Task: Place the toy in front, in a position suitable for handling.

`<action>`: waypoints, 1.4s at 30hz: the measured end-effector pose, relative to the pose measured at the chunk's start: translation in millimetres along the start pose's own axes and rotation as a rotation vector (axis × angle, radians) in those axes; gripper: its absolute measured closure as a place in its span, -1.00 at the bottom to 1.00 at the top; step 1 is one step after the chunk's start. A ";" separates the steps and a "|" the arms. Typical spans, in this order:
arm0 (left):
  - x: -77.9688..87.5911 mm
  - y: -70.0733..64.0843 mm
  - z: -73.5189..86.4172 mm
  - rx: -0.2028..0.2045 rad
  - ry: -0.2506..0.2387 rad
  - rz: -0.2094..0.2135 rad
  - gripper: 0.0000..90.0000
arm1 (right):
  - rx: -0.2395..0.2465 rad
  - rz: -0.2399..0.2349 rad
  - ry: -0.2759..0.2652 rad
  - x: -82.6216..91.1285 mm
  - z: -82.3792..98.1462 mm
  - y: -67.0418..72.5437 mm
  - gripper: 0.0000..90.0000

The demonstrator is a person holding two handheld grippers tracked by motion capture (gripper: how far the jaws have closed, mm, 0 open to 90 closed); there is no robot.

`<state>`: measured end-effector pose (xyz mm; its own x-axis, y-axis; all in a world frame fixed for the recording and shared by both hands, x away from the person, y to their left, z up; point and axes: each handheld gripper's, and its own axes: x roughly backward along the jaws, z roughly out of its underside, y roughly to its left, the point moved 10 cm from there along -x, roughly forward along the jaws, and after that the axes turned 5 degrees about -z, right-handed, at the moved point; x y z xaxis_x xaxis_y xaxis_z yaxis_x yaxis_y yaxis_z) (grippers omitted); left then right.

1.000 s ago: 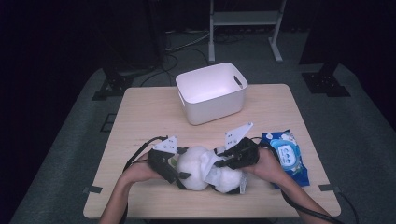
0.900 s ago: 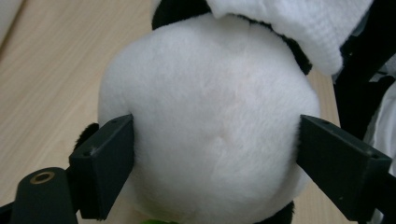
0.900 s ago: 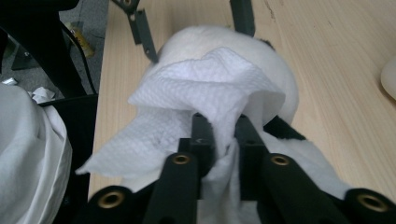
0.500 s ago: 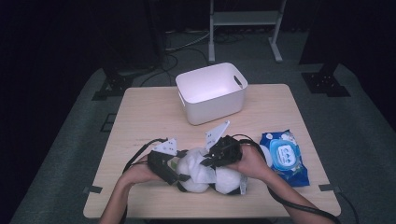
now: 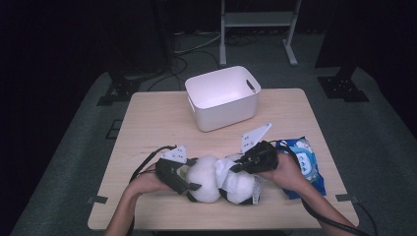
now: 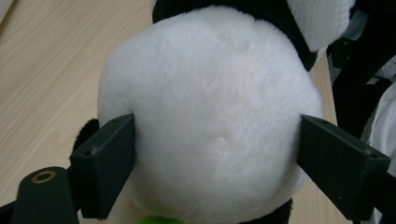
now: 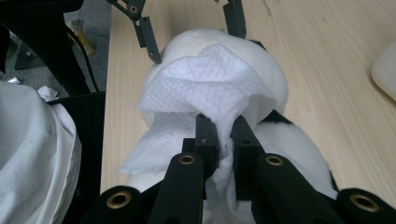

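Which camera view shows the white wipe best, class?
The right gripper view: the wipe lies crumpled over the plush panda, pinched in the right gripper. The high view shows it small; the left gripper view shows the panda's white head.

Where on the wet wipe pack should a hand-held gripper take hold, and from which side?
Probably by a long edge, coming from above. The wet wipe pack lies flat on the table, so its broad face offers the jaws nothing to close on. Its far edge toward the white bin looks free; the near end is covered by the person's right hand, which I would avoid.
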<state>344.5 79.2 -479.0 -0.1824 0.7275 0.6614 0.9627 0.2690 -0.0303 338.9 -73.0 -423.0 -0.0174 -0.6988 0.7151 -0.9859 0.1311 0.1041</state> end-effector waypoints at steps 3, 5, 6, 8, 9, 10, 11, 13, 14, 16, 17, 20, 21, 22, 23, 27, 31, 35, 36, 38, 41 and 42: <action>0.0 0.1 0.2 0.001 0.002 -0.001 -0.70 | -0.013 0.013 -0.013 9.0 6.3 0.0 0.86; -0.1 0.0 0.0 0.002 0.002 -0.002 -0.70 | -0.021 0.021 -0.023 14.0 10.2 -0.9 0.86; 0.0 0.0 0.0 0.001 0.005 -0.002 -0.70 | -0.024 0.024 -0.024 16.3 12.3 -1.3 0.86; 0.0 -0.1 0.1 0.000 0.006 -0.004 -0.70 | -0.037 0.030 -0.029 21.1 16.1 -1.9 0.86; 0.0 -0.1 0.1 0.001 0.006 -0.003 -0.70 | -0.044 0.034 -0.029 23.5 18.1 -2.7 0.86; 0.0 -0.1 0.1 0.001 0.006 -0.003 -0.70 | -0.045 0.040 -0.029 25.6 20.1 -4.1 0.86; -0.1 -0.2 -0.1 0.002 0.005 -0.004 -0.70 | -0.048 0.043 -0.028 28.3 22.6 -5.2 0.86; -0.1 -0.1 -0.1 0.003 0.006 -0.004 -0.71 | -0.063 0.051 -0.024 31.3 25.8 -6.6 0.86; -0.2 -0.1 -0.1 0.003 0.006 -0.004 -0.70 | -0.069 0.053 -0.025 32.9 27.3 -7.7 0.86; -0.2 -0.2 0.0 0.002 0.007 -0.004 -0.70 | -0.078 0.058 -0.024 35.3 30.6 -11.3 0.86; -0.2 -0.1 -0.1 0.001 0.008 -0.004 -0.70 | -0.087 0.060 -0.027 35.7 31.3 -12.7 0.86; -0.5 -0.2 0.0 -0.002 0.012 -0.004 -0.70 | -0.097 0.063 -0.028 36.1 32.1 -17.2 0.86; -0.5 -0.1 0.1 -0.001 0.013 -0.005 -0.70 | -0.097 0.065 -0.028 35.8 31.9 -19.1 0.86; -0.4 0.2 0.5 -0.004 0.015 -0.004 -0.71 | -0.102 0.066 -0.027 35.2 31.3 -20.6 0.86; -0.4 0.2 0.6 -0.003 0.016 -0.005 -0.71 | -0.103 0.066 -0.027 34.4 30.3 -22.2 0.86; -0.4 -0.1 0.9 -0.001 0.018 -0.005 -0.70 | -0.104 0.063 -0.028 30.0 23.8 -27.7 0.86; -0.5 -0.4 1.0 -0.003 0.019 -0.006 -0.71 | -0.096 0.053 -0.026 22.6 16.3 -30.5 0.86; -0.5 -0.6 1.1 -0.007 0.021 -0.007 -0.70 | -0.082 0.041 -0.018 12.6 6.3 -32.2 0.86; -0.4 -0.6 1.2 -0.009 0.023 -0.007 -0.70 | -0.075 0.037 -0.018 10.6 4.5 -32.6 0.86; -0.4 -0.6 1.2 -0.010 0.024 -0.008 -0.70 | -0.068 0.028 -0.010 4.6 -0.4 -32.7 0.86; -0.5 -0.9 1.0 -0.009 0.024 -0.009 -0.70 | -0.058 0.013 -0.001 -3.7 -6.0 -31.9 0.86; -0.4 -1.0 1.0 -0.010 0.025 -0.010 -0.71 | -0.057 0.008 0.004 -6.9 -8.0 -31.1 0.86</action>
<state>343.4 79.2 -480.0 -0.1870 0.7090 0.6800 0.9627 0.2699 -0.0166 371.1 -66.7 -425.7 -0.0249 -0.6950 0.7186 -0.9746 0.1768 0.1372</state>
